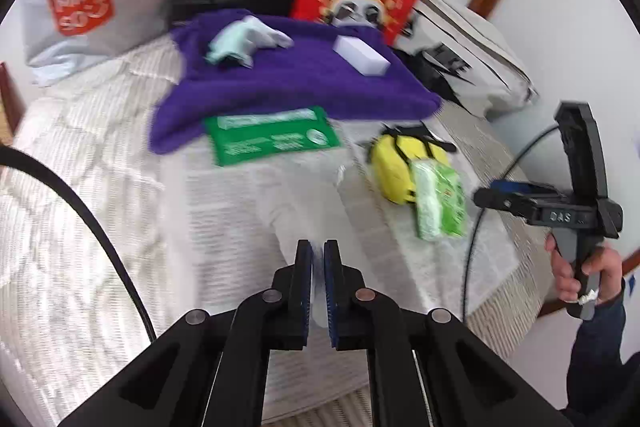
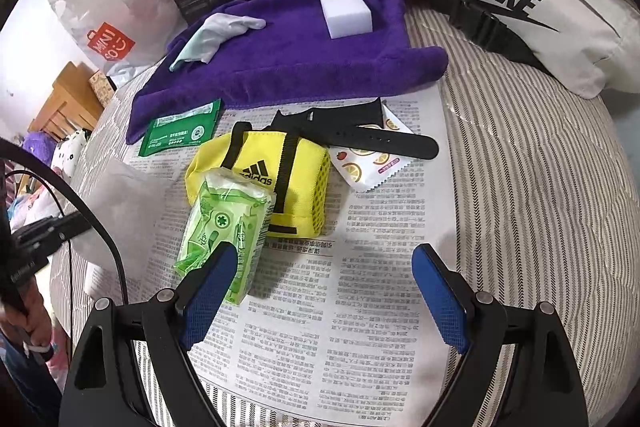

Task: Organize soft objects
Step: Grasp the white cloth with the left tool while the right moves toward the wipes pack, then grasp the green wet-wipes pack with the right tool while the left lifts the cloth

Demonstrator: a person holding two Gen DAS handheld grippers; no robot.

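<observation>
Left wrist view
- Left gripper [image 1: 318,291]: jaws drawn nearly together on a thin, pale, translucent sheet [image 1: 296,215], seemingly tissue or soft plastic; the view is blurred, so the material is uncertain. The sheet runs up from between the pads and drapes toward the middle of the bed.
- Why held so: a pinch at one edge suits a limp sheet, which would otherwise slip or bunch.
- Purple towel [image 1: 288,83]: spread at the far side of the bed [image 1: 80,187], carrying a white sponge block [image 1: 362,55] and a pale crumpled cloth [image 1: 244,41]. It looks like the collecting place for soft things.
- Green sachet [image 1: 272,135]: at the towel's near edge.
- Right gripper [image 1: 540,203]: seen side-on near the bed's right edge, in the person's hand [image 1: 580,267].

Right wrist view
- Right gripper [image 2: 324,291]: jaws wide, nothing between them, above the newspaper [image 2: 360,307].
- Green tissue pack [image 2: 224,235]: leaning on the yellow pouch [image 2: 272,179], its near end just beside the left-hand finger [image 2: 208,299], outside the gap.
- Judgement: this pack seems the next soft item; the gripper would need to shift toward it to straddle it.
- Watch strap [image 2: 360,139] and fruit-print packet [image 2: 368,163]: beyond the pouch, toward the towel [image 2: 280,59].
</observation>
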